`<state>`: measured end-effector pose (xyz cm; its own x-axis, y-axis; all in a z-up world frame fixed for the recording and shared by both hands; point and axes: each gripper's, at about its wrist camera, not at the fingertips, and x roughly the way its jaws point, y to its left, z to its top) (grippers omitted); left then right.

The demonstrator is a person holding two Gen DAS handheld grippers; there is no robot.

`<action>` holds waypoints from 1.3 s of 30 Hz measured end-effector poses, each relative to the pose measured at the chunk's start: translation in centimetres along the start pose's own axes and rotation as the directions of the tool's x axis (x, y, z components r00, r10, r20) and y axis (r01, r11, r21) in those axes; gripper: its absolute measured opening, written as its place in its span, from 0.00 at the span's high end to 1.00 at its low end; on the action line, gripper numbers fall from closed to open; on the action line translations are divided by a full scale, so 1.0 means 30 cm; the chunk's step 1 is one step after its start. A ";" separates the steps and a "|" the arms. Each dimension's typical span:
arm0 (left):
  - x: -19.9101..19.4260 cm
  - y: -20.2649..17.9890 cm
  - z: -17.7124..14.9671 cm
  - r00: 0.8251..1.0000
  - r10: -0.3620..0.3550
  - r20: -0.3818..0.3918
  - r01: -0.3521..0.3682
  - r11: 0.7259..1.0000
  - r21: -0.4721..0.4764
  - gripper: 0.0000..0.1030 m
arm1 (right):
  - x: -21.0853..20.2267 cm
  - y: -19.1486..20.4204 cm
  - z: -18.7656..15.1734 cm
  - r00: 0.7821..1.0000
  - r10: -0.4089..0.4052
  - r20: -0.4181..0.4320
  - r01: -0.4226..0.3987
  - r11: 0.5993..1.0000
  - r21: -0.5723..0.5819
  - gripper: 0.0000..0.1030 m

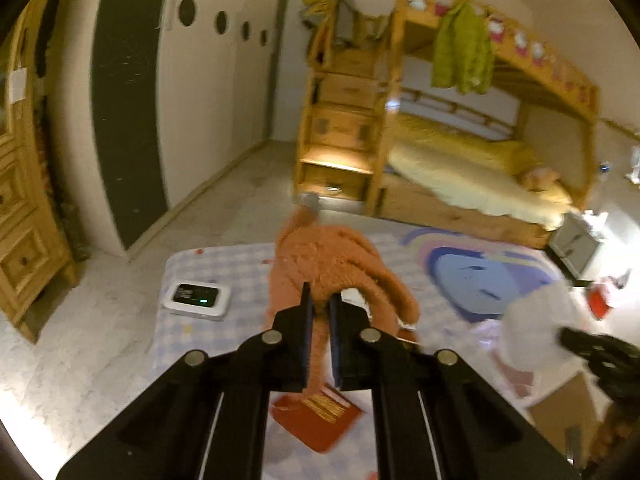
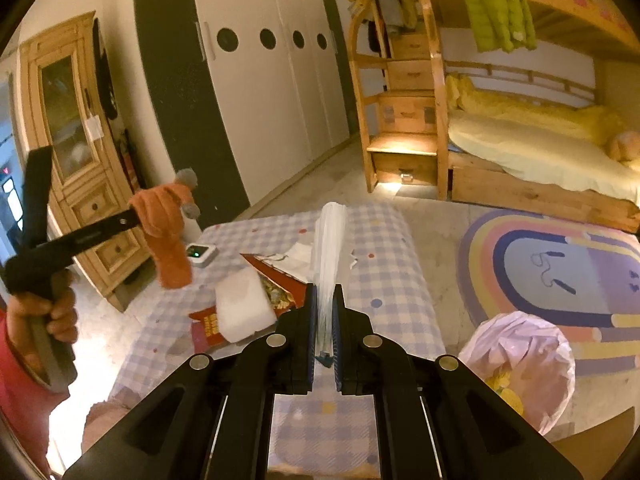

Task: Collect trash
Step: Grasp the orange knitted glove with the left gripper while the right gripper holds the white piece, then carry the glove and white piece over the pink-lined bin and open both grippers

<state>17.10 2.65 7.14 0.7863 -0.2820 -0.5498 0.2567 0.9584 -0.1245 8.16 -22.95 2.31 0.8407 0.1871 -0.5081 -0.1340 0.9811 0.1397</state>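
**Holding Two Items Above the Checked Counter**

Left gripper point(image 1: 320, 300): the jaws are closed to a narrow gap on an orange fuzzy fabric item point(image 1: 340, 264). The fabric bunches up ahead of the jaws and one strip hangs down between and below them. In the right wrist view the same gripper point(image 2: 136, 216) appears at upper left, held by a hand point(image 2: 44, 316), with the fabric point(image 2: 168, 236) dangling clear of the counter point(image 2: 380, 264).

Right gripper point(image 2: 324, 304): the jaws are closed on a folded, translucent white plastic bag point(image 2: 330, 240). The bag stands up between the jaws and extends ahead of them.

Items on the counter, which carries a blue-and-white checked cover:
- A white foam block point(image 2: 244, 308), just left of the right jaws, lying on a red printed packet point(image 2: 280, 280).
- Crumpled white paper point(image 2: 300, 254), ahead of and left of the right jaws.
- A white device with a dark screen and a green light point(image 2: 201, 253), farther ahead and left, below the hanging fabric.
- In the left wrist view, a red packet point(image 1: 320, 416) lies below the left jaws.

A bin lined with a pale pink bag point(image 2: 524, 364) stands to the right of the right jaws, beside the counter, on the edge of a rainbow rug point(image 2: 560, 264). Yellow scraps show inside it.
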 end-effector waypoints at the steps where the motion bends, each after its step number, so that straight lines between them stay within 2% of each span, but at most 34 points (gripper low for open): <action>1: -0.024 -0.012 -0.001 1.000 -0.029 -0.001 0.029 1.000 -0.001 0.95 | -0.012 0.000 -0.001 1.000 0.000 0.005 0.000 1.000 0.000 0.93; 7: -0.098 -0.149 -0.084 0.991 -0.131 -0.005 0.131 0.991 0.027 0.95 | -0.074 -0.019 -0.033 1.000 -0.012 0.001 0.012 1.000 0.013 0.93; 12: -0.084 -0.292 -0.176 0.981 -0.190 -0.048 0.193 0.979 0.068 0.95 | -0.131 -0.072 -0.071 0.998 -0.054 -0.012 0.054 0.997 0.045 0.93; 18: -0.013 -0.521 -0.222 0.951 -0.287 -0.115 0.302 0.941 0.153 0.95 | -0.220 -0.187 -0.117 0.988 -0.152 -0.018 0.153 0.982 0.108 0.93; 25: 0.106 -0.779 -0.230 0.910 -0.377 -0.171 0.408 0.887 0.217 0.95 | -0.303 -0.367 -0.175 0.960 -0.278 -0.029 0.278 0.939 0.200 0.93; 30: 0.206 -0.916 -0.240 0.888 -0.403 -0.222 0.450 0.861 0.237 0.94 | -0.308 -0.482 -0.204 0.943 -0.329 -0.055 0.332 0.910 0.249 0.93; 34: 0.330 -1.024 -0.244 0.874 -0.395 -0.284 0.465 0.850 0.246 0.94 | -0.285 -0.582 -0.210 0.931 -0.357 -0.073 0.363 0.889 0.280 0.93; 39: 0.452 -1.128 -0.257 0.872 -0.357 -0.336 0.453 0.848 0.274 0.94 | -0.249 -0.684 -0.213 0.921 -0.379 -0.090 0.388 0.867 0.314 0.93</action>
<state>14.76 -33.27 -2.47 0.4048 -0.5735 -0.7122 0.7281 0.6734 -0.1284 1.28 -44.16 -2.20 0.7777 -0.1951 -0.5977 0.3746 0.9072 0.1913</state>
